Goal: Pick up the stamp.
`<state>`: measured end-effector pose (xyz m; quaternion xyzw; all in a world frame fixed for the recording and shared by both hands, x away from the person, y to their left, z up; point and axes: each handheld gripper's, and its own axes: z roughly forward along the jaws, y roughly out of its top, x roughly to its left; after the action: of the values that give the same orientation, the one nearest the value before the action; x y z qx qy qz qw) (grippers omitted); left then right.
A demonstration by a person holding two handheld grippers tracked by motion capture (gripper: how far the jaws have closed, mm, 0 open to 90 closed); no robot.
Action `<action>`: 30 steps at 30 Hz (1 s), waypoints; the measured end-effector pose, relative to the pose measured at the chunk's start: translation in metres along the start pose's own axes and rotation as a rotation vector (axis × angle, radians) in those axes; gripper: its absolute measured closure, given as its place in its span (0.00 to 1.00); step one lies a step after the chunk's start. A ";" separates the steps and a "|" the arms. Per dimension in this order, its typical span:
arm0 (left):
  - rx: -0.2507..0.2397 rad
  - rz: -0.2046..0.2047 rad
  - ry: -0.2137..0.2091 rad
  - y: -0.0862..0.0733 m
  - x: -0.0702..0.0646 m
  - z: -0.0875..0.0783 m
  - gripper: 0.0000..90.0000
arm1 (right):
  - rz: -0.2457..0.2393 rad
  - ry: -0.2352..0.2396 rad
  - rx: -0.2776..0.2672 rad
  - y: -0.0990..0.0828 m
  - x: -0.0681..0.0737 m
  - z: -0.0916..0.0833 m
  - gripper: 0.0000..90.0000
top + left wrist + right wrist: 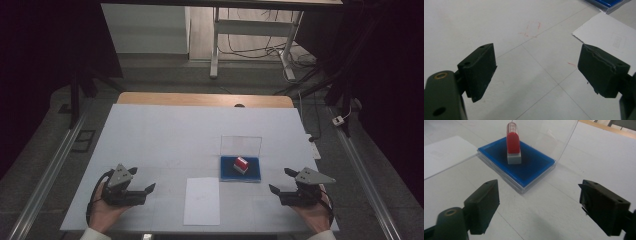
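A red stamp (241, 164) with a grey base stands on a blue ink pad (250, 173) in a clear case whose lid (241, 145) is raised upright behind it. In the right gripper view the stamp (513, 145) rises from the blue pad (529, 167) ahead of the jaws. A white sheet of paper (202, 200) lies left of the pad. My left gripper (142, 180) rests open at the near left, nothing between its jaws (536, 72). My right gripper (281, 181) rests open at the near right, empty (539, 200), short of the pad.
The white tabletop (165, 135) has a wooden far edge (205, 99). Faint red pen marks (531, 30) show on the surface ahead of the left gripper. Beyond the table stand desk legs (214, 45) and loose cables (250, 47) on the floor.
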<state>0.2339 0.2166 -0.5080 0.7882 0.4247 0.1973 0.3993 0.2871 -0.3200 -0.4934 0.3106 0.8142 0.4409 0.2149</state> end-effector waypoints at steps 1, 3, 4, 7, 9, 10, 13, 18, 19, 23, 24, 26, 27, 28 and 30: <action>0.000 0.002 0.001 0.001 0.000 0.000 0.17 | -0.009 0.000 -0.012 0.000 0.000 -0.002 0.22; -0.001 0.003 0.002 0.001 0.000 -0.001 0.18 | -0.013 -0.001 -0.019 0.001 0.001 -0.005 0.22; -0.003 0.001 0.002 0.001 0.000 -0.001 0.18 | -0.018 -0.006 -0.019 0.002 0.001 -0.005 0.22; 0.004 0.009 0.002 0.000 0.000 -0.001 0.18 | -0.019 -0.009 -0.014 0.002 0.001 -0.006 0.22; 0.005 0.011 0.002 0.000 0.001 -0.001 0.18 | -0.019 -0.008 -0.012 0.003 0.002 -0.006 0.23; 0.006 0.014 0.005 -0.001 0.001 -0.001 0.18 | -0.019 -0.008 -0.012 0.003 0.002 -0.006 0.23; 0.005 0.012 0.008 -0.003 0.000 -0.003 0.19 | -0.022 -0.015 -0.011 0.004 0.004 -0.005 0.24; 0.009 0.009 0.009 -0.003 0.002 -0.002 0.19 | -0.031 -0.013 0.007 0.003 0.003 -0.004 0.27; 0.007 0.008 0.010 -0.003 0.003 -0.003 0.19 | -0.028 -0.012 0.009 0.003 0.003 -0.004 0.27; 0.007 0.001 0.011 -0.003 0.003 -0.002 0.19 | -0.026 -0.004 0.009 0.003 0.002 -0.004 0.28; 0.008 0.003 0.010 -0.003 0.003 -0.002 0.19 | -0.026 -0.004 0.009 0.003 0.002 -0.004 0.28; 0.008 0.007 0.012 -0.003 0.002 -0.002 0.19 | -0.027 0.001 0.014 0.003 0.003 -0.004 0.29; 0.009 0.009 0.014 -0.003 0.001 -0.002 0.19 | -0.032 0.002 0.017 0.004 0.003 -0.005 0.29; 0.011 0.008 0.013 -0.003 0.000 -0.001 0.19 | -0.030 0.005 0.011 0.006 0.005 -0.006 0.29; 0.010 0.009 0.011 -0.002 0.000 -0.002 0.19 | -0.031 0.007 0.010 0.007 0.005 -0.006 0.29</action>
<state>0.2317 0.2182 -0.5090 0.7909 0.4244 0.2014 0.3922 0.2817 -0.3178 -0.4849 0.2973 0.8218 0.4347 0.2174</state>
